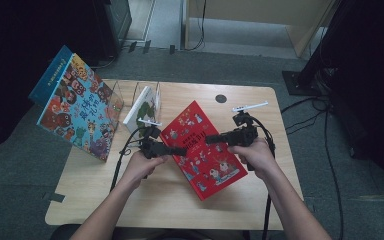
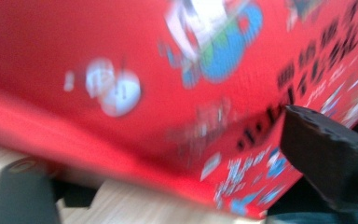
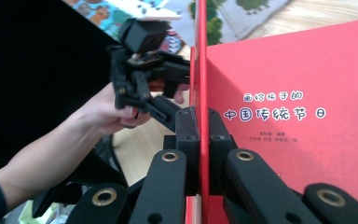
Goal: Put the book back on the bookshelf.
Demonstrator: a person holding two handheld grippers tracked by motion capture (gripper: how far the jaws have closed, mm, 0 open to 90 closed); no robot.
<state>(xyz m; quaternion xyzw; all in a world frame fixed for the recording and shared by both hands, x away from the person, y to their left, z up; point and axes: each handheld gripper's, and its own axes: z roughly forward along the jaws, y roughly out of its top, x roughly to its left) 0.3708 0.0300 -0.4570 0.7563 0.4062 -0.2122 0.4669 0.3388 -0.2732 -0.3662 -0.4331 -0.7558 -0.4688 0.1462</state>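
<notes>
A red picture book (image 1: 204, 150) lies slanted across the middle of the table. My right gripper (image 1: 211, 139) reaches in from the right and is shut on the book's thin red cover (image 3: 201, 70), which stands edge-on between the jaws, with the red title page (image 3: 289, 112) to the right of it. My left gripper (image 1: 181, 150) comes from the left to the book's left edge. Its jaws stand wide open (image 2: 175, 179), one under the blurred red cover (image 2: 168, 74) and one in front of it. The hand holding the left gripper (image 3: 170, 112) is beyond the cover.
A large colourful picture book (image 1: 77, 107) leans upright at the table's left corner. A white and green book (image 1: 142, 106) stands in a clear rack (image 1: 130, 90) behind the left gripper. Bare wooden table (image 1: 155, 200) lies in front of the hands. Cables trail on the floor at right.
</notes>
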